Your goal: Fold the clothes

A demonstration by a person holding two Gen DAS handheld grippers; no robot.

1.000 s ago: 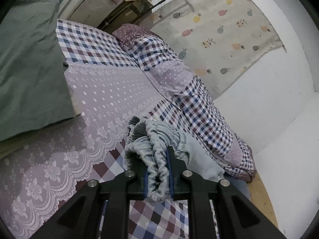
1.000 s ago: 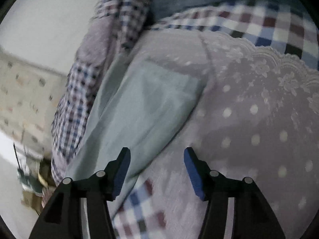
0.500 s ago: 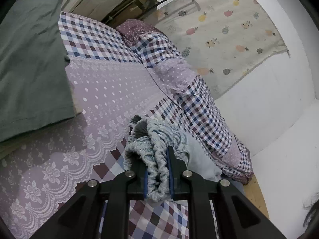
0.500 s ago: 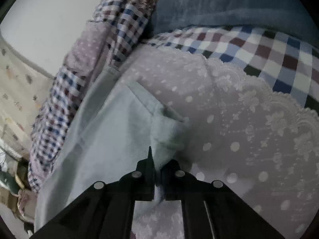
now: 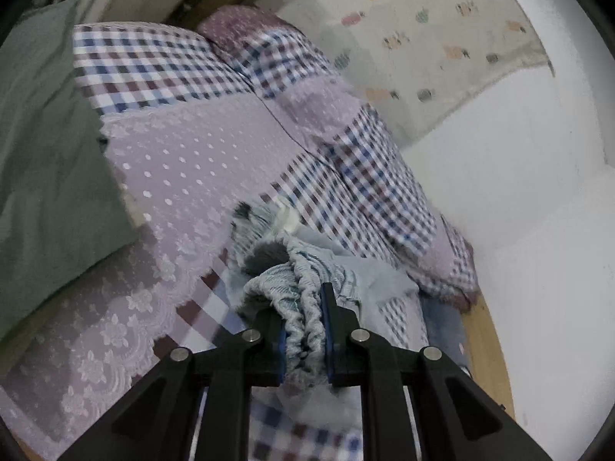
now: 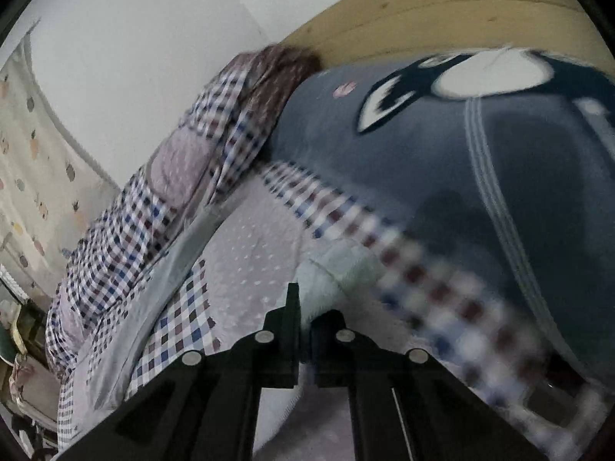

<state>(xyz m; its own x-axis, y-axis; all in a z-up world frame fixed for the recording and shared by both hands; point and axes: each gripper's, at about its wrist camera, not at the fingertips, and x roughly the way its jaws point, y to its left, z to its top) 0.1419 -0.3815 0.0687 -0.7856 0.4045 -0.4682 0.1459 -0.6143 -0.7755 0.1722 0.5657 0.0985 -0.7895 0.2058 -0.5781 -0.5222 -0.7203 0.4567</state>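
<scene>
Currently your left gripper (image 5: 303, 330) is clamped on the gathered elastic waistband (image 5: 298, 292) of a pale blue garment (image 5: 384, 280), the ribbed band bunched between the blue-lined fingers (image 5: 327, 307). Beyond the waistband, the rest of the garment trails over the bed cover (image 5: 200, 161), a lilac dotted panel with lace trim and checked borders. Your right gripper (image 6: 303, 319) is pinched together on a pale corner of the same garment (image 6: 326, 269), with the cloth rising between the closed fingers (image 6: 293, 307). From that corner, a long grey-blue edge of the fabric runs away to the left across the cover. To your left, a folded green cloth (image 5: 42, 146) lies on the cover. Farther off, a rolled checked quilt (image 5: 365, 169) lies along the white wall (image 5: 519, 192), and a dark blue blanket (image 6: 461, 161) with a white pattern lies beside a wooden board (image 6: 442, 4).
</scene>
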